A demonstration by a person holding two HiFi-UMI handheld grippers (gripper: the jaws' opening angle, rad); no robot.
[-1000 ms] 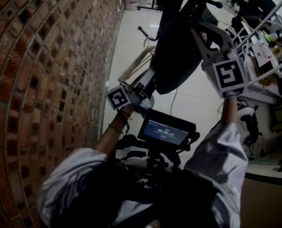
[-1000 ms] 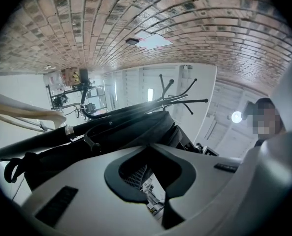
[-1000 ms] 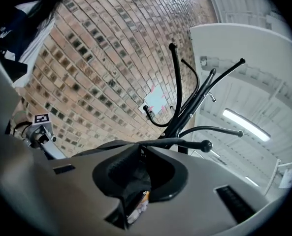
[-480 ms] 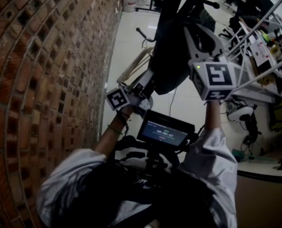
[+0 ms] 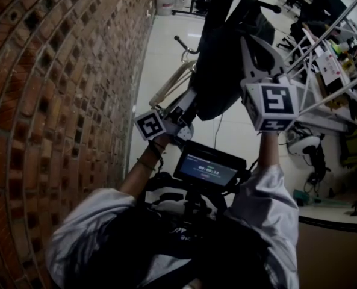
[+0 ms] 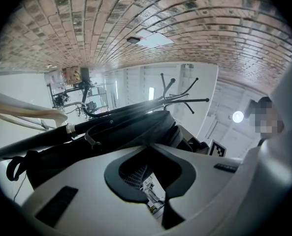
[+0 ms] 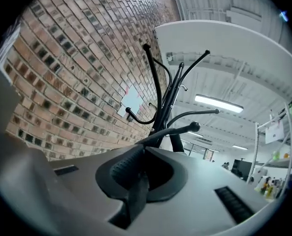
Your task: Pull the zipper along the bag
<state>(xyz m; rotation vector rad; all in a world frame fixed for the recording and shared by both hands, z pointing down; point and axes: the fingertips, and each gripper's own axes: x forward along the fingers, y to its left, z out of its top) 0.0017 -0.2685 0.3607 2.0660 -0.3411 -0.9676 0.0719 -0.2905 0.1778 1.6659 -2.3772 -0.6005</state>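
One black bag (image 5: pixel 223 71), hanging on one black coat stand (image 7: pixel 160 97) with several curved hooks, close beside the brick wall (image 5: pixel 58 71) and above the pale floor (image 5: pixel 166 53); zipper too dark to trace in any view.

Two grippers at the bag, one in each hand. At its lower left corner, the left gripper (image 5: pixel 192 98), angled upward, jaws pressed together right against the dark cloth; no telling whether a fold is nipped between the tips. Higher up, at the bag's right edge, the right gripper (image 5: pixel 248 41), jaws having just been closing and now pressed together, one ribbed pad (image 7: pixel 128 168) showing in the right gripper view; no telling whether a zipper pull sits between them.

Two marker cubes, one behind each pair of jaws: the left cube (image 5: pixel 150 124) near the wall, the right cube (image 5: pixel 271 103) larger in the head view.

One small lit screen (image 5: pixel 209 164) below and between the grippers, above two pale sleeves (image 5: pixel 268 197).
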